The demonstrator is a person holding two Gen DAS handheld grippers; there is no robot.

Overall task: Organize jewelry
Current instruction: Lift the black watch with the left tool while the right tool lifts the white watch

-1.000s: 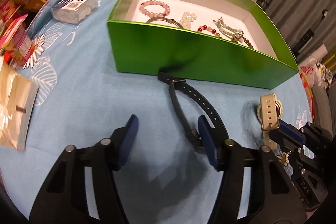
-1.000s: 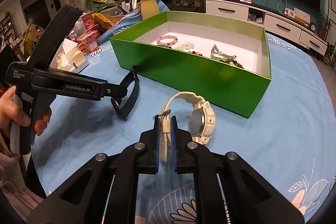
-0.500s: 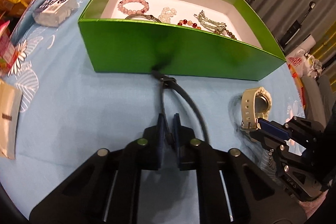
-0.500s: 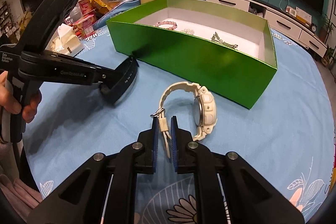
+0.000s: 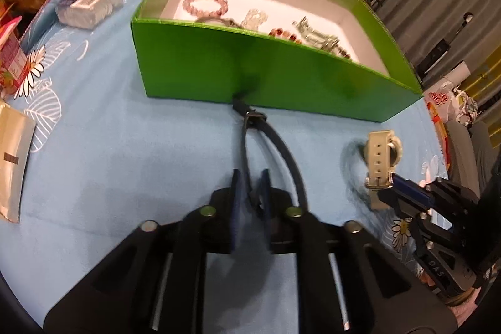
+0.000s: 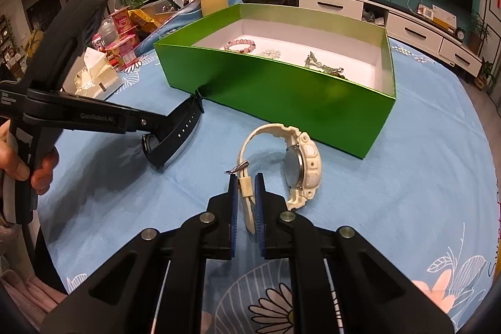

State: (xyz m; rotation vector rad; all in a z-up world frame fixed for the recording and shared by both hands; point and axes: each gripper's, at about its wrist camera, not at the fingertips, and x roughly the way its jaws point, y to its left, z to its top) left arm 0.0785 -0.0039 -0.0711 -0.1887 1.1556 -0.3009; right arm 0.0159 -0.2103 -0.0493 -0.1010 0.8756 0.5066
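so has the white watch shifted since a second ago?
Yes. In the right wrist view the white watch sits further from the green box, strap clamped by the right gripper.

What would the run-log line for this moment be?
left gripper: shut on black watch strap | right gripper: shut on white watch strap | green box: holds bead bracelets; watches outside
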